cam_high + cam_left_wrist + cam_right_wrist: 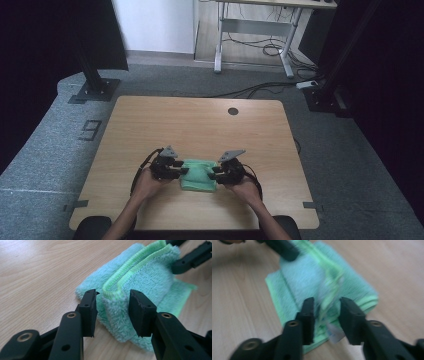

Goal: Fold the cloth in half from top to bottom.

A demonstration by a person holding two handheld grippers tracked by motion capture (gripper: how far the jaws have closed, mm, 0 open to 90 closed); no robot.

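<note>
Both claws sit at opposite ends of a folded mint-green fleecy microfibre cloth [199, 174] lying near the front middle of the pale wooden table [200, 120]: the left gripper [113, 305] has its jaws apart, straddling a raised fold with a lime-stitched hem without yet pinching it, and the right gripper [326, 312] likewise stands spread around the cloth's upstanding edge, though that view is blurred. By my judgement the folding is well along, since the cloth already lies in several layers as a compact bundle. What seems left is to clamp both ends and make or flatten the last fold.
</note>
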